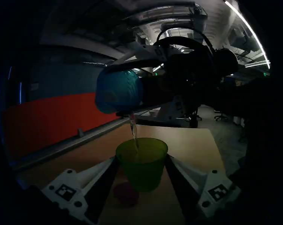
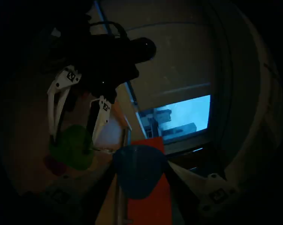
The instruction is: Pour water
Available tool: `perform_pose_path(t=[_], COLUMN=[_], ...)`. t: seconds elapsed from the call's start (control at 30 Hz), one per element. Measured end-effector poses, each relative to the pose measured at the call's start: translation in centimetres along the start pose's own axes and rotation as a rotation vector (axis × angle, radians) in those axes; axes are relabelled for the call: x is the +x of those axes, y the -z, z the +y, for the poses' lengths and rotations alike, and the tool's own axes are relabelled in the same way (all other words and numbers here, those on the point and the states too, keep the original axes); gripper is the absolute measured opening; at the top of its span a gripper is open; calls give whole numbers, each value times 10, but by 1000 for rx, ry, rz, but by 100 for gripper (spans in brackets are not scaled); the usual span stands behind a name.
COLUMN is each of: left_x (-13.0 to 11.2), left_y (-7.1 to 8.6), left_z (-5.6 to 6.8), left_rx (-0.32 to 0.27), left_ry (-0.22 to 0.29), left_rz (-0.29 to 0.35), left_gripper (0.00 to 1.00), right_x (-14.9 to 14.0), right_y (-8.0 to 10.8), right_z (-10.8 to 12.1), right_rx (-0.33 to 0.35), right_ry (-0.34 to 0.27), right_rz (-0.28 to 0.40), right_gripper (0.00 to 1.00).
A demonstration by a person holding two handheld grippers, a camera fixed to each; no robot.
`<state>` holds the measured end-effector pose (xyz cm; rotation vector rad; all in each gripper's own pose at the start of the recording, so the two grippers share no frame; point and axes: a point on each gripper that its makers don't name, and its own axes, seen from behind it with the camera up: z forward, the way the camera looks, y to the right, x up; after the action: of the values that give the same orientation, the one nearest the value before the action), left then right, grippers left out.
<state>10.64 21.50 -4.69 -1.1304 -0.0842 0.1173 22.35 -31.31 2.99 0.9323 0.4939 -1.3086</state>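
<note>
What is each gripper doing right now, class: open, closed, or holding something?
Left gripper: closed on the green cup.
Right gripper: closed on the tilted blue cup, pouring water.

No word, number or brand can be read. The only markings are square black-and-white coded tags, which carry no letters: two (image 1: 65, 192) (image 1: 219, 192) on the left gripper (image 1: 141, 159) in the left gripper view, the same pair (image 2: 71, 76) (image 2: 104, 107) in the right gripper view, and a dim one (image 2: 217, 195) on the right gripper (image 2: 141, 165). Two small green lit signs (image 1: 156, 74) (image 1: 267, 74) under the ceiling are too small to read.
</note>
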Motion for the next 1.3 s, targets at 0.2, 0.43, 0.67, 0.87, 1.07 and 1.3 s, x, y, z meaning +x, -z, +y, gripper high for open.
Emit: perform_pose_path(t=[0.2, 0.43, 0.67, 0.87, 1.07, 1.3], left_x=[1, 1, 3, 3, 2, 2], left_y=[-1, -2, -2, -2, -2, -3], left_z=[0, 2, 1, 0, 1, 0], left_rx=[2, 0, 3, 4, 3, 7], left_ry=[-2, -7, -11, -9, -11, -12], left_rz=[0, -1, -1, 1, 0, 1], left_gripper=[85, 85, 85, 86, 86, 86], right_x=[0, 3, 6, 8, 9, 12], right_y=[1, 1, 2, 2, 3, 5], right_z=[2, 2, 0, 1, 2, 0], right_rx=[-9, -8, -8, -12, -14, -13], right_ry=[16, 46, 68, 87, 109, 125], right_rz=[0, -1, -1, -3, -6, -5], right_gripper=[93, 93, 93, 94, 94, 94])
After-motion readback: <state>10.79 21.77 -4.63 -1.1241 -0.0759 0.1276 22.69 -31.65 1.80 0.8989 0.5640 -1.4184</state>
